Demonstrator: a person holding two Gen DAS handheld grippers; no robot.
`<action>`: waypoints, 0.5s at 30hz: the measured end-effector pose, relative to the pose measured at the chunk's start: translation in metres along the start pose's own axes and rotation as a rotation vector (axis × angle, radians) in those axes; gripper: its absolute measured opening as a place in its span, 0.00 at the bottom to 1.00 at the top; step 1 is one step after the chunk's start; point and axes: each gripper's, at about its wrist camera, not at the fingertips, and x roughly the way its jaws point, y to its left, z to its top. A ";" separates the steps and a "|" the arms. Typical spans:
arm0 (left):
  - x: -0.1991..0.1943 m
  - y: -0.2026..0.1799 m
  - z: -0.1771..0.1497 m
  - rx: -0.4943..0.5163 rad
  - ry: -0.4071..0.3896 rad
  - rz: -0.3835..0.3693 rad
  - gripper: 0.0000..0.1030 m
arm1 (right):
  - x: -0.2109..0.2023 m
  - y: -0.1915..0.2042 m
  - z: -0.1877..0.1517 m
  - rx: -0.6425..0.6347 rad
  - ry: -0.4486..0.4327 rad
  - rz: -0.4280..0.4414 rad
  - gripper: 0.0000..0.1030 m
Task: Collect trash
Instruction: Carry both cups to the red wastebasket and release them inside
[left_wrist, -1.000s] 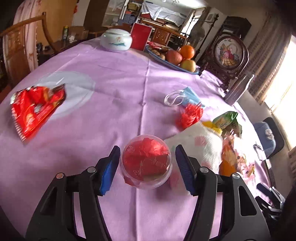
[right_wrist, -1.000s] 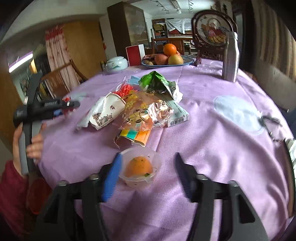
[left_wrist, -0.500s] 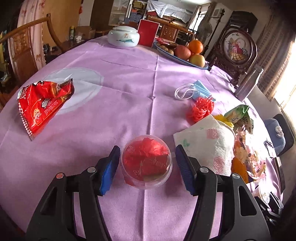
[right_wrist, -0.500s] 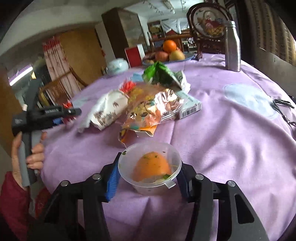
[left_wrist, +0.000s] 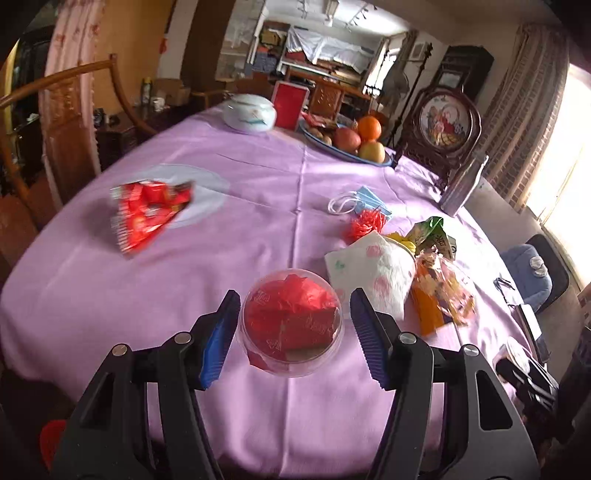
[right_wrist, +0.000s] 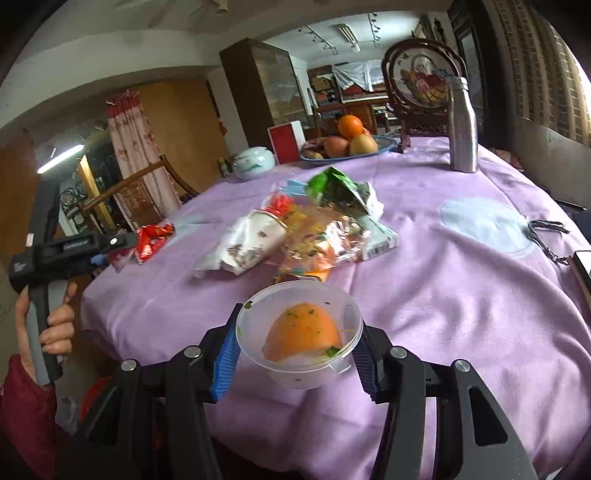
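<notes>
The right hand-held gripper (right_wrist: 295, 350) has closed its jaws in the last moment & now squeezes a clear plastic cup (right_wrist: 300, 334) on both sides. The cup has an orange lump of food w/ green bits in it. It sits at the near edge of the worktop (right_wrist: 461, 295), which has a purple cloth on it.

The left hand-held gripper (left_wrist: 291, 325) is about half open. A clear round tub (left_wrist: 291, 322) w/ red wrappers inside sits between its blue pads (left_wrist: 218, 341). The pads look very close to the tub on both sides, but I can't tell if they press on it. In the right wrist view a hand (right_wrist: 44, 321) w/ a dark red sleeve holds that gripper at the left side of the worktop.

More trash lies in a pile near the middle: a paper napkin (left_wrist: 373, 273), shiny snack bags (right_wrist: 325, 236), a green bag (right_wrist: 340, 188), a blue face mask (left_wrist: 364, 201). A red snack bag (left_wrist: 147, 214) lies apart, on the far left. A fruit dish (right_wrist: 347, 142) & a steel bottle (right_wrist: 461, 129) stand at the back.
</notes>
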 end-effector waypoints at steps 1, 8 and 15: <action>-0.008 0.004 -0.003 -0.007 -0.007 0.002 0.59 | -0.003 0.003 0.000 -0.002 -0.004 0.012 0.52; -0.087 0.060 -0.055 -0.084 -0.049 0.096 0.59 | -0.025 0.028 -0.007 -0.024 -0.019 0.094 0.52; -0.137 0.144 -0.139 -0.219 -0.007 0.268 0.59 | -0.030 0.068 -0.015 -0.072 0.008 0.183 0.52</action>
